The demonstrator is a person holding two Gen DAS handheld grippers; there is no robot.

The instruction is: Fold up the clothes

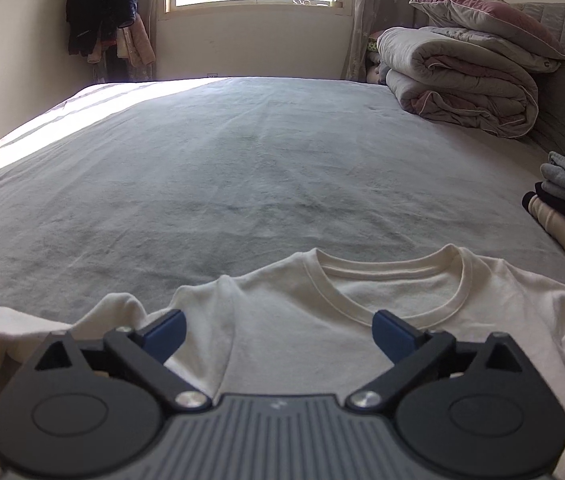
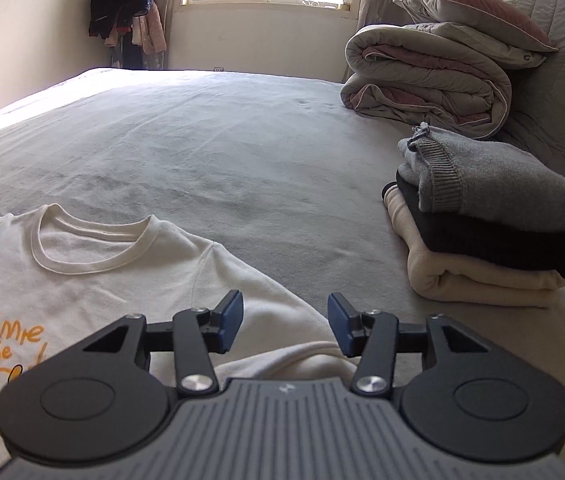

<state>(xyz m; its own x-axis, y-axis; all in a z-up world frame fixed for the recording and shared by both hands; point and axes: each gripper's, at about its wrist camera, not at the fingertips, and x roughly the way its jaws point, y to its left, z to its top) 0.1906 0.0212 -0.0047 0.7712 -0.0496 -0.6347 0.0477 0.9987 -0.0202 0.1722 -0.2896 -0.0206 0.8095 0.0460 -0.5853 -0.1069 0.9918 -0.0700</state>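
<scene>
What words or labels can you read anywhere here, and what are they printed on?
"Winnie the", orange handwritten print on the cream shirt, front left of the right gripper.
A third line begins with big round letters, hidden by the gripper body.
Nothing else carries readable text.

Open grey bed [image 2: 202, 152] ahead, folded clothes stack [image 2: 482, 232] right, rolled duvet [image 2: 430, 80] beyond it

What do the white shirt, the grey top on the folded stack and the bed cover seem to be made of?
White shirt: soft matte knit, probably cotton jersey, with a ribbed collar and an orange print. Grey top: fuzzy knit or fleece, judging by its napped surface and ribbed cuff. Bed cover: grey short-pile plush by the look of it; brush marks show in it.
</scene>
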